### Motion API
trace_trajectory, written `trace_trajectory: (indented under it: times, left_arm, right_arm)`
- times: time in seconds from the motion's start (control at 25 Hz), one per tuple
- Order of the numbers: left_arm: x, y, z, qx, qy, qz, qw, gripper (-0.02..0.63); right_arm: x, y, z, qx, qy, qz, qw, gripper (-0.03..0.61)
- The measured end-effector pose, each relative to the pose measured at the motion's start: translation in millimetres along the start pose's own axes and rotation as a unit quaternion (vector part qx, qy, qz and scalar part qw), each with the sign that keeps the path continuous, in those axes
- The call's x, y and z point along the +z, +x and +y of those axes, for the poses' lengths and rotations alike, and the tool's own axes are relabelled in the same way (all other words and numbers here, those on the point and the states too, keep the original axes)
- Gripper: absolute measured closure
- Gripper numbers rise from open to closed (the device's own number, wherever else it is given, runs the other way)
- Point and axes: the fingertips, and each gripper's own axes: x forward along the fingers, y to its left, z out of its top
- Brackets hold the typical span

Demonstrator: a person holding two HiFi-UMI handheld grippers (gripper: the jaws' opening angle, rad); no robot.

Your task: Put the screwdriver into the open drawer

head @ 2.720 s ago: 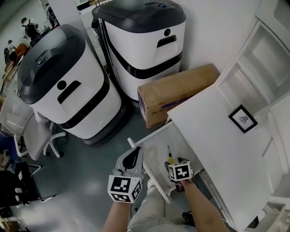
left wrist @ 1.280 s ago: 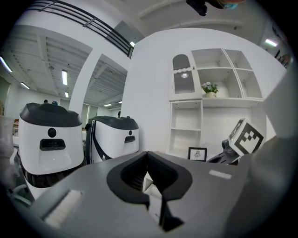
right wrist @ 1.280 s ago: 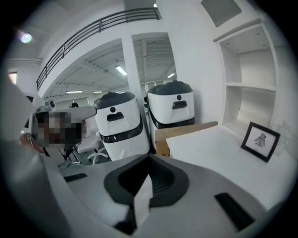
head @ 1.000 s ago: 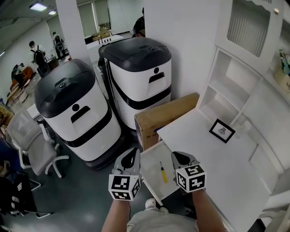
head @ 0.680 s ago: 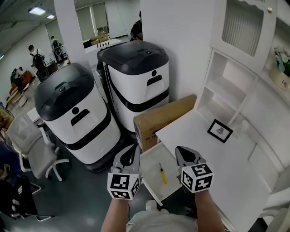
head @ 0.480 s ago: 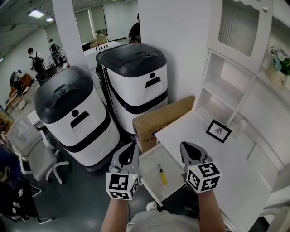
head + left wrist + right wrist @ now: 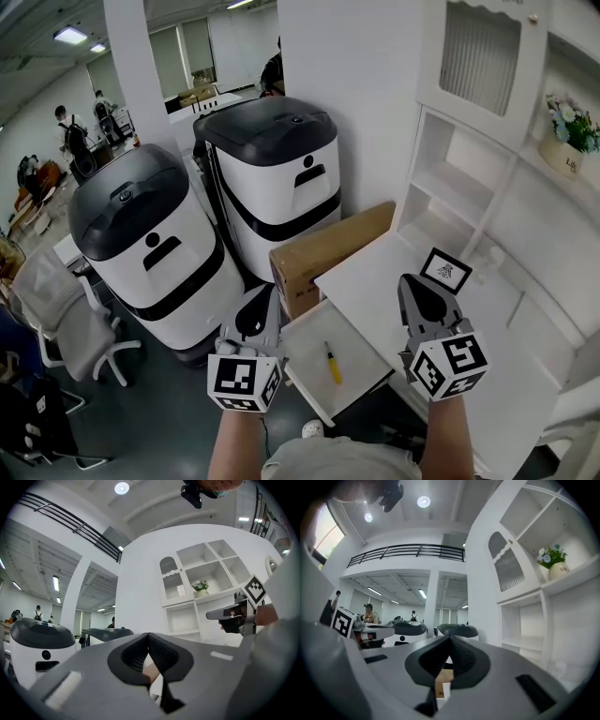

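The left gripper [image 7: 255, 298] and right gripper [image 7: 413, 283] hover, jaws together and empty; the screwdriver [image 7: 331, 362] seemingly lies in the drawer [image 7: 305, 349]

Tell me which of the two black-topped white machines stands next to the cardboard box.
The right-hand machine, by the white wall; the cardboard box lies beside its base. The left-hand machine stands apart, nearer the chair.
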Motion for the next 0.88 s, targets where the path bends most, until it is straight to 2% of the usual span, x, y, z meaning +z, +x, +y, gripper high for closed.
trace_trajectory:
  times: [0.24, 0.52, 0.72, 0.88]
  left_arm:
    - [17.8, -5.3, 3.7, 0.006, 0.005, -0.018, 0.9998, 0.604]
    - [24.0, -12.6, 10.7, 0.015, 0.008, -0.025, 0.9996, 0.604]
    - [26.4, -14.4, 8.2, 0.007, 0.012, -0.026, 0.9996, 0.604]
    - [29.1, -17.6, 11.2, 0.016, 0.003, -0.033, 0.9993, 0.604]
  right_arm:
    - [21.4, -18.0, -7.3, -0.015, -0.022, -0.021, 0.999, 0.572]
    - [22.7, -26.1, -5.9, -0.018, -0.033, -0.021, 0.999, 0.572]
    - [24.5, -27.7, -2.6, -0.017, -0.035, -0.023, 0.999, 0.572]
    - [25.7, -28.7, -0.2, -0.015, -0.034, -0.025, 0.999, 0.572]
